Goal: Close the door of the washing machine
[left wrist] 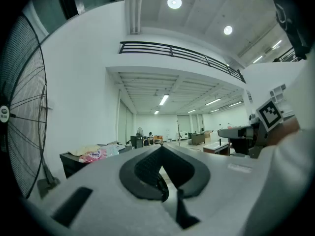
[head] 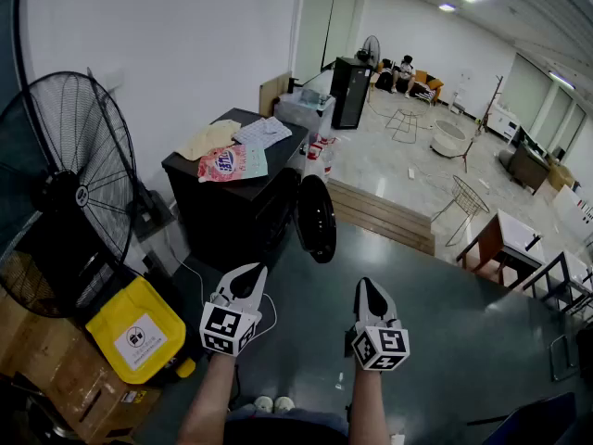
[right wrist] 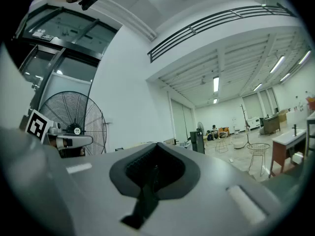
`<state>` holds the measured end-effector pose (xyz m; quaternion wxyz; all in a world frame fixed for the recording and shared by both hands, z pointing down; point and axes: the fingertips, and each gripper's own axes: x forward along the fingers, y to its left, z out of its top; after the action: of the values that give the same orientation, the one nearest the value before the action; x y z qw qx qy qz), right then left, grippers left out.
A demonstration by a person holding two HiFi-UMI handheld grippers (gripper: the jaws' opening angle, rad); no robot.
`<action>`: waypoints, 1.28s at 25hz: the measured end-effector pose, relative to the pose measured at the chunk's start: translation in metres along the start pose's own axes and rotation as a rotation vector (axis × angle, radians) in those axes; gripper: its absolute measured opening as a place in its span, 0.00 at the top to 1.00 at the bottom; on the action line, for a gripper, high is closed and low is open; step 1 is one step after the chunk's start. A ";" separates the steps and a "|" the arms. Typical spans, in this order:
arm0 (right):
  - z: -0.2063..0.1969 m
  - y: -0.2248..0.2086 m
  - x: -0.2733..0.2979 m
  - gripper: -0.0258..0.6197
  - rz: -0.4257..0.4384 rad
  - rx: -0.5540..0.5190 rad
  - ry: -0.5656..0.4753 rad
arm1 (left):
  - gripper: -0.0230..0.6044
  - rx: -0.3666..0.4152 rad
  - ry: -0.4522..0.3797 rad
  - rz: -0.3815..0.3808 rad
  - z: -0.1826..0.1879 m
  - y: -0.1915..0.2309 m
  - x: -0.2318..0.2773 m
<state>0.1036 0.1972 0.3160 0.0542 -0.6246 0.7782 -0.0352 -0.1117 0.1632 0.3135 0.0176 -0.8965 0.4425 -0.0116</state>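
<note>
The black washing machine (head: 232, 216) stands against the white wall at middle left. Its round dark door (head: 315, 219) hangs swung open toward the room. My left gripper (head: 254, 273) is held level in front of the machine, below and left of the door, jaws together and empty. My right gripper (head: 367, 286) hovers beside it, to the right of the door and nearer me, jaws also together with nothing in them. Neither touches the door. In the left gripper view the shut jaws (left wrist: 160, 149) point at the machine's top (left wrist: 74, 160). The right gripper view shows its jaws (right wrist: 156, 146) closed.
A pink detergent bag (head: 222, 163) and papers (head: 262, 133) lie on the machine. A big standing fan (head: 65, 193), a yellow container (head: 139, 332) and a cardboard box (head: 56, 369) crowd the left. A wooden step (head: 380, 213) and a table (head: 500, 239) lie to the right.
</note>
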 end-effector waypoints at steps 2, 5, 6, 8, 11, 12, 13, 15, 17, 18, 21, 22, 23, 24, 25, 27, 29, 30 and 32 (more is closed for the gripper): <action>0.001 -0.002 -0.001 0.95 -0.002 0.003 0.001 | 0.97 0.000 0.001 0.000 0.001 -0.002 0.001; 0.000 -0.002 -0.001 0.95 -0.001 0.005 0.003 | 0.97 0.002 0.005 0.000 0.001 -0.002 0.002; 0.000 -0.002 0.000 0.95 -0.001 0.007 0.003 | 0.97 0.002 0.008 -0.001 -0.001 -0.001 0.002; -0.002 -0.003 0.001 0.95 -0.005 0.010 0.002 | 0.97 0.001 0.012 -0.002 -0.004 0.000 0.003; -0.003 -0.004 0.001 0.95 -0.013 0.011 0.004 | 0.97 -0.002 0.016 -0.006 -0.006 -0.001 0.004; -0.003 -0.005 0.000 0.95 -0.013 0.011 0.006 | 0.97 -0.002 0.018 -0.008 -0.007 -0.002 0.004; -0.004 -0.005 0.000 0.95 -0.011 0.012 0.011 | 0.97 -0.002 0.021 -0.009 -0.007 -0.003 0.004; -0.007 -0.007 -0.001 0.95 -0.010 0.020 0.019 | 0.97 -0.003 0.029 -0.012 -0.010 -0.006 0.005; -0.009 -0.009 -0.002 0.95 -0.016 0.033 0.021 | 0.97 -0.002 0.040 -0.020 -0.014 -0.010 0.007; -0.010 -0.010 -0.003 0.95 -0.018 0.039 0.020 | 0.97 -0.001 0.045 -0.026 -0.016 -0.012 0.007; -0.011 -0.012 -0.004 0.95 -0.024 0.045 0.016 | 0.97 0.002 0.056 -0.042 -0.020 -0.017 0.008; -0.011 -0.013 -0.005 0.95 -0.025 0.045 0.015 | 0.97 0.002 0.055 -0.044 -0.020 -0.017 0.008; -0.011 -0.013 -0.005 0.95 -0.026 0.046 0.014 | 0.97 0.000 0.053 -0.046 -0.020 -0.018 0.008; -0.011 -0.014 -0.005 0.95 -0.027 0.046 0.015 | 0.96 -0.004 0.049 -0.048 -0.020 -0.017 0.008; -0.012 -0.014 -0.005 0.95 -0.028 0.046 0.016 | 0.94 -0.009 0.043 -0.051 -0.020 -0.017 0.008; -0.014 -0.015 -0.005 0.95 -0.030 0.046 0.018 | 0.89 -0.018 0.030 -0.058 -0.020 -0.017 0.009; -0.015 -0.016 -0.006 0.95 -0.034 0.048 0.020 | 0.79 -0.027 0.018 -0.063 -0.019 -0.017 0.010; -0.015 -0.017 -0.007 0.95 -0.037 0.048 0.021 | 0.73 -0.031 0.014 -0.063 -0.018 -0.018 0.010; -0.017 -0.019 -0.007 0.95 -0.042 0.048 0.025 | 0.62 -0.036 0.013 -0.058 -0.019 -0.019 0.012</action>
<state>0.1211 0.2000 0.3351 0.0590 -0.6387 0.7646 -0.0628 -0.0904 0.1648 0.3332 -0.0019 -0.9090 0.4167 -0.0099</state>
